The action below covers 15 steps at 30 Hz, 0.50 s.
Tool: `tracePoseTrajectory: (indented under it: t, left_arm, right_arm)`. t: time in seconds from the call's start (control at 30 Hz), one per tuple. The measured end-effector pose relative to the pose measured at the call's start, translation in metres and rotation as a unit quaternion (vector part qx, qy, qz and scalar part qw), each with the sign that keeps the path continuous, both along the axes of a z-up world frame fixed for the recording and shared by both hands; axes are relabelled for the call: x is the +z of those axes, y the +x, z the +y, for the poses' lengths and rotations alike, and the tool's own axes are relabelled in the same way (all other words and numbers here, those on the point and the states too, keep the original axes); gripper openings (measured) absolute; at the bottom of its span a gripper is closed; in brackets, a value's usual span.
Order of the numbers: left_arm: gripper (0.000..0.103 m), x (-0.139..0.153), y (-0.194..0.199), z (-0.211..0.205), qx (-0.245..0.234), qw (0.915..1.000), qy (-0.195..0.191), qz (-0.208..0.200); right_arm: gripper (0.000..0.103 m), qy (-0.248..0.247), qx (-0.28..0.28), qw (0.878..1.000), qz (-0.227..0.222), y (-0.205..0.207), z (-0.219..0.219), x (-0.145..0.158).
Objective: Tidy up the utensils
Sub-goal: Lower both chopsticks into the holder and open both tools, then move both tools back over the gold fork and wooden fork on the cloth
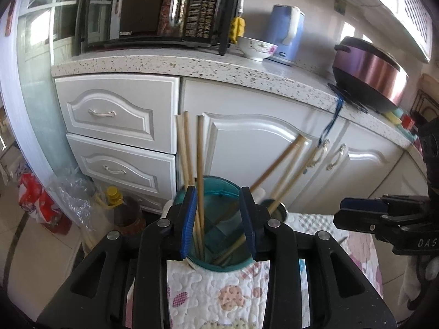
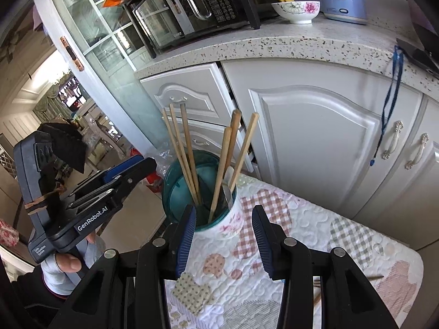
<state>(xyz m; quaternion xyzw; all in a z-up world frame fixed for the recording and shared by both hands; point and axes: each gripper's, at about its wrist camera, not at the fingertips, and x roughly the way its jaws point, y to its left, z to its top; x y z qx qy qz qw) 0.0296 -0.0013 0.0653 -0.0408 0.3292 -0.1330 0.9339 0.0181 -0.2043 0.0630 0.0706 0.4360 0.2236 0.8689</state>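
A teal utensil holder [image 1: 219, 263] stands at the edge of a quilted mat [image 1: 219, 296]. Several wooden chopsticks [image 1: 200, 159] stand in it, some upright on the left and some leaning right [image 1: 277, 164]. My left gripper [image 1: 219, 224] is open, its jaws on either side of the holder's rim, gripping nothing. The right wrist view shows the same holder [image 2: 178, 192] with chopsticks [image 2: 186, 150] and a white cup [image 2: 233, 216] against it. My right gripper [image 2: 223, 235] is open and empty just in front of the cup. More chopsticks [image 2: 376, 278] lie on the mat at the right.
White cabinets [image 1: 260, 142] with drawers stand close behind the mat. On the speckled counter [image 1: 192, 63] are a microwave [image 1: 153, 8], a flowered bowl [image 1: 256, 46], a blue kettle [image 1: 288, 33] and a pot [image 1: 370, 71]. Bags and an oil bottle [image 1: 115, 200] sit on the floor at the left.
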Motion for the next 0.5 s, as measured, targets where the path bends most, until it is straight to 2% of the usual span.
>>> tracePoseTrajectory:
  t: [0.33, 0.5]
  left_arm:
    - [0.031, -0.010, -0.028, -0.044, -0.053, 0.9983, 0.024, 0.009]
    - [0.031, -0.020, -0.034, -0.071, -0.079, 0.9962, 0.029, 0.023]
  right_arm:
    - [0.042, -0.011, -0.025, 1.000, 0.010, -0.033, -0.032, -0.013]
    - [0.042, -0.015, -0.049, 0.998, 0.023, -0.050, -0.063, -0.027]
